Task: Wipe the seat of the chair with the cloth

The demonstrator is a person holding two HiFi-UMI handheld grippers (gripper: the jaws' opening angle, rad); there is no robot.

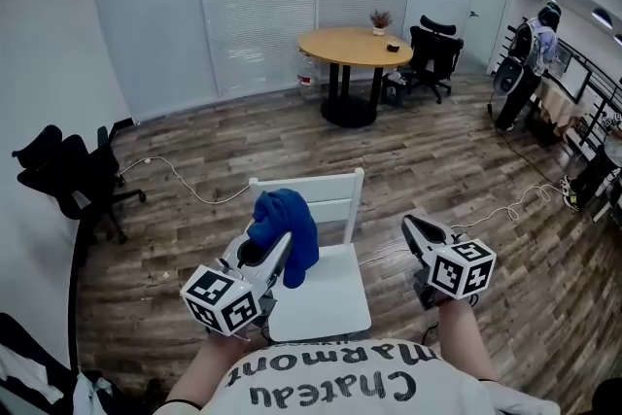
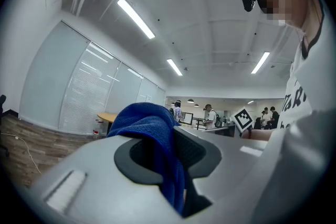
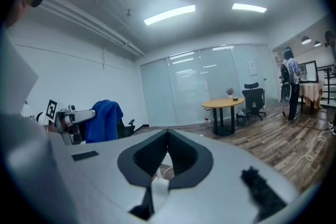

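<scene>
Blue cloth [image 1: 290, 224] is gripped in the left claw [image 1: 274, 248] and held over the white chair [image 1: 328, 294]; the seat is not yet touched. Part of the cloth is pinched between the 2 jaws, and the rest is seen bunched above and draped beside them. The right claw [image 1: 418, 230] is held right of the seat, jaws closed together on nothing.

Judgement: the cloth is taken to be light, soft and limp, likely to fold under itself. The present mid-cloth hold is considered suitable, since a loose wad is left free for pressing onto the hard, smooth seat.
</scene>
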